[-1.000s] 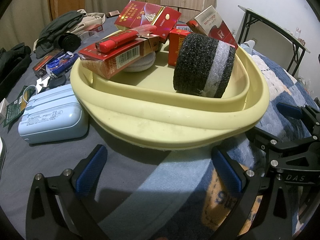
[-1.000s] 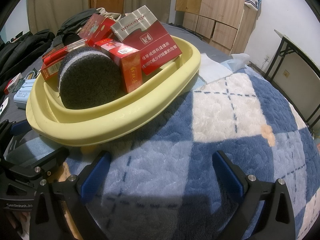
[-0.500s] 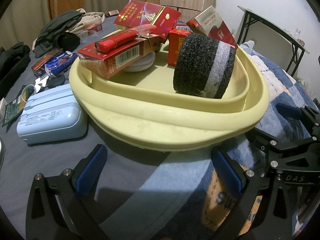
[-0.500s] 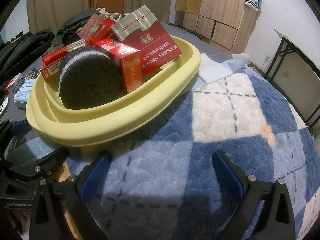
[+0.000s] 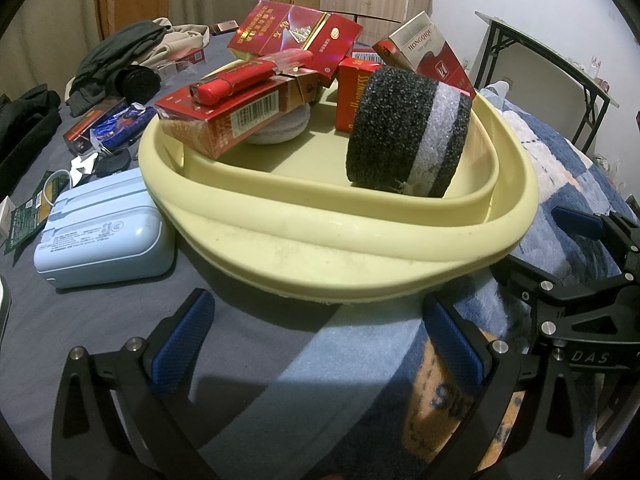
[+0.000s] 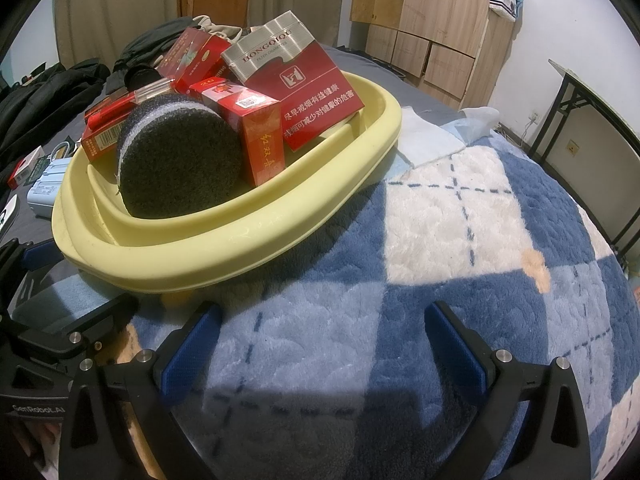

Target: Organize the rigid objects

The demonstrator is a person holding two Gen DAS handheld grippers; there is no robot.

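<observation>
yellow basin (image 5: 340, 240) mid-frame on the bed, already holding red boxes (image 5: 224, 120) and a black sponge (image 5: 404, 136) | left gripper (image 5: 316, 332) fingers wide, empty | right gripper (image 6: 320, 340) same | next: likely blue case (image 5: 100, 236), left of basin

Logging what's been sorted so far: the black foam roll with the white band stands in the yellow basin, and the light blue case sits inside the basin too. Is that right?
Not quite. The black foam roll does stand in the yellow basin, but the light blue case lies outside it, on the grey bedding beside the rim, as the left wrist view shows.
</observation>
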